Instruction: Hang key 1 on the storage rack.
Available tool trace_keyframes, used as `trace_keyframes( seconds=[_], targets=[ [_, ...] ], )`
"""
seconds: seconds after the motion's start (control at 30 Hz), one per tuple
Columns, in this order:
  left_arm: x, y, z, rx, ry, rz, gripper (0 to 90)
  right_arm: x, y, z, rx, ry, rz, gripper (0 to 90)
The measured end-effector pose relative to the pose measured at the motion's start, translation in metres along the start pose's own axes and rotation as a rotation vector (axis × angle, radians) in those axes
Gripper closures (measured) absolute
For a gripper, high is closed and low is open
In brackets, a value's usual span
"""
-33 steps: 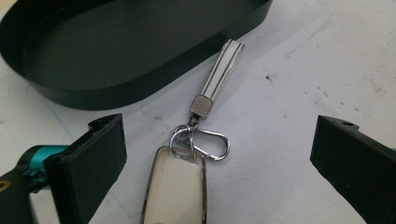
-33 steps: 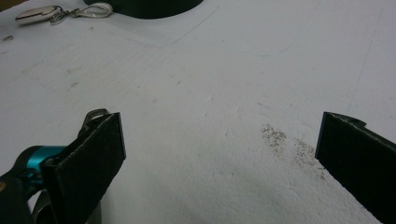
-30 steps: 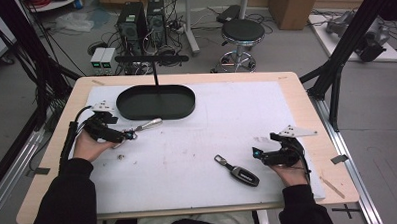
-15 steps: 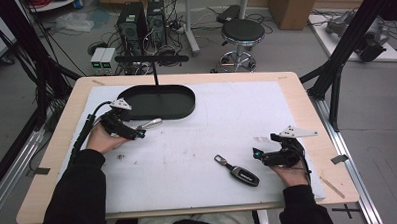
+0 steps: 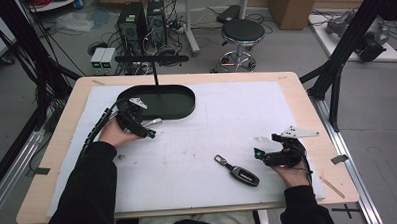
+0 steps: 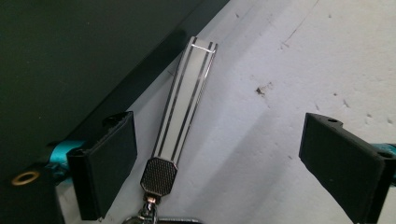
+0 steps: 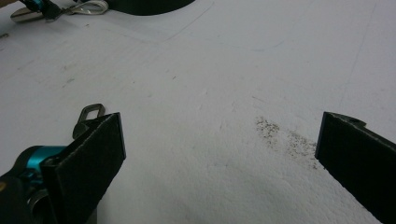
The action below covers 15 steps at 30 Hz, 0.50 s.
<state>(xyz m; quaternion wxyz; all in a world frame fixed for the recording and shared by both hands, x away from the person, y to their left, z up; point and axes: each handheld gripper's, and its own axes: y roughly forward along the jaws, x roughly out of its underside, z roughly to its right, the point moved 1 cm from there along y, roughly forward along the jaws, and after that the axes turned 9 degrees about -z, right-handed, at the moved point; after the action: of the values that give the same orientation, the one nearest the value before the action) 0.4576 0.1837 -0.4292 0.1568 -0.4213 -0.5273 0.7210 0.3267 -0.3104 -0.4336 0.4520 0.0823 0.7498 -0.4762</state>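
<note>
A silver striped metal fob (image 5: 153, 122) lies on the white mat beside the rim of a black oval tray (image 5: 171, 100). My left gripper (image 5: 148, 127) is open and straddles it. In the left gripper view the fob (image 6: 184, 98) rests between the jaws, nearer the left one, with the tray (image 6: 70, 56) behind and my left gripper (image 6: 224, 163) touching nothing. A black car key (image 5: 238, 171) lies at front centre. Just right of it my right gripper (image 5: 265, 147) is open over bare mat. In the right gripper view my right gripper (image 7: 224, 158) holds nothing, and the key's metal loop (image 7: 89, 113) peeks behind the left jaw.
A thin black post with a crossbar (image 5: 152, 58) rises from the tray's far edge. The white mat (image 5: 226, 116) covers most of the wooden table (image 5: 306, 95). Black frame struts (image 5: 335, 72) stand at the right; a stool and computers sit on the floor beyond.
My left gripper has moved right and toward the tray, coming down around the silver fob. The right gripper and the car key have stayed put.
</note>
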Motion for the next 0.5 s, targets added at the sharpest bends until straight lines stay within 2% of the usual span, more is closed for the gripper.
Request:
trace_keyframes(
  seconds=[0.07, 0.2, 0.33, 0.5],
  targets=[
    [-0.0015, 0.0024, -0.0013, -0.002, -0.001, -0.009, 12.2, 0.0002, 0.0001, 0.0002, 0.002, -0.003, 0.000, 0.8],
    [-0.0037, 0.0037, -0.0019, 0.022, 0.011, -0.009, 17.0, 0.0007, -0.0005, -0.0007, 0.000, -0.003, -0.004, 0.8],
    [-0.0025, 0.0090, -0.0030, 0.026, 0.017, -0.044, 20.7, 0.0010, -0.0007, -0.0002, -0.001, -0.002, -0.004, 0.8],
    [-0.0021, 0.0083, -0.0046, 0.024, 0.009, -0.034, 24.4, 0.0012, 0.0001, -0.0004, -0.001, 0.001, -0.011, 0.8]
  ],
)
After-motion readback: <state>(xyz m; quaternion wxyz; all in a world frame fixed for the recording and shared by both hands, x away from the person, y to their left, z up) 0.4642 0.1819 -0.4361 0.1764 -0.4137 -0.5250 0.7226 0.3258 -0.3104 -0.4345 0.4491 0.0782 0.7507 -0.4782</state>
